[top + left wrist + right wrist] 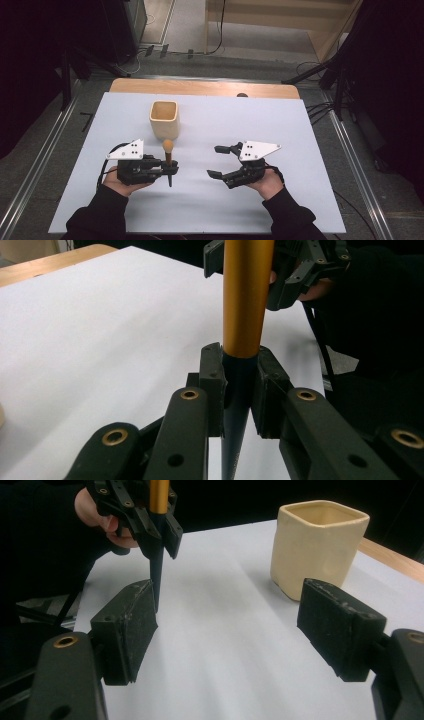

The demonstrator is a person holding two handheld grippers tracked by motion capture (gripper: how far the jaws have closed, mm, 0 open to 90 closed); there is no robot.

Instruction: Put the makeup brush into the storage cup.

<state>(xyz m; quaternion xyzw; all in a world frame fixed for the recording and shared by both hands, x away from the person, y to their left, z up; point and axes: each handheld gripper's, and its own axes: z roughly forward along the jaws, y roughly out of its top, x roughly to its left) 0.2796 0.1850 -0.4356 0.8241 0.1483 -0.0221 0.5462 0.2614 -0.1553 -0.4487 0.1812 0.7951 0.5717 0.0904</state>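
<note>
A brush (168, 154) with a tan bristle head, gold ferrule and black handle stands upright over the white table cover (230, 120). My left gripper (170, 170) is shut on its black handle just below the gold part, seen close in the left gripper view as brush (244, 300) between the closed jaws (239, 385). A cream square cup (164, 119) stands empty just behind the brush. My right gripper (214, 161) hangs open to the right with nothing between its pads. Its own view looks past the wide jaws (230, 625) to the cup (320, 545) and the held brush (157, 565).
A strip of bare wooden tabletop (200, 87) shows past the cover's far edge. Cables (320, 110) trail over the floor to the right, and metal rails (355, 170) run along both sides of the table.
</note>
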